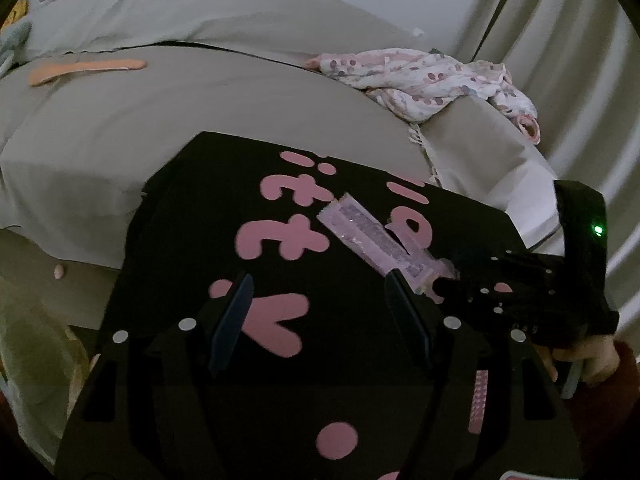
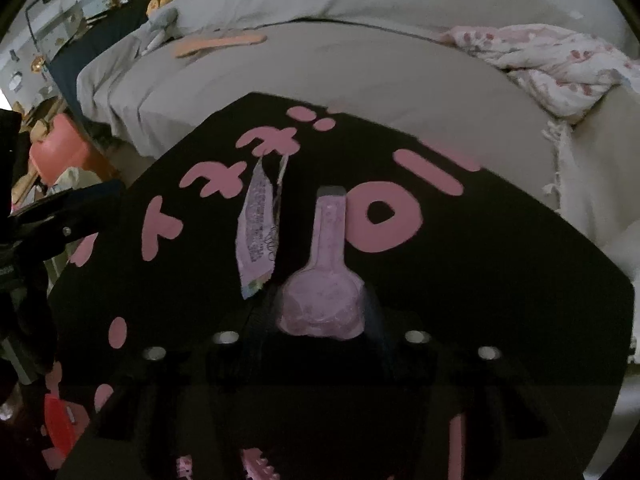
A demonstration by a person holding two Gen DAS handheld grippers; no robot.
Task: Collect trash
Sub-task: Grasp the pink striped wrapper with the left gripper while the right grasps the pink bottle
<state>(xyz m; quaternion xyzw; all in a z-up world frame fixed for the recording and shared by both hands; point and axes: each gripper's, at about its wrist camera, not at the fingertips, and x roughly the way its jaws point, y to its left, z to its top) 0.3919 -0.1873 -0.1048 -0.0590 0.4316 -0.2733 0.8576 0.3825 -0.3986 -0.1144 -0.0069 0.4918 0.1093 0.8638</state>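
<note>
A black bag with pink lettering [image 1: 280, 248] fills the lower half of both views [image 2: 440, 264], in front of a grey bed. My right gripper [image 2: 324, 312] is shut on a pink squeeze pouch [image 2: 320, 292] with a narrow neck pointing forward, held over the bag. A pale pink wrapper [image 2: 258, 220] hangs beside the pouch. In the left wrist view the same pink wrapper [image 1: 372, 236] sticks out from the right gripper [image 1: 444, 280], over the bag. My left gripper [image 1: 320, 300] is open and empty just above the bag.
A grey bed [image 1: 160, 120] with pillows lies behind the bag. An orange strip [image 1: 84, 70] lies on the bed and shows in the right wrist view [image 2: 220, 44]. A floral cloth [image 1: 432, 80] is bunched at the right. Cluttered floor and a red box [image 2: 60, 148] are at left.
</note>
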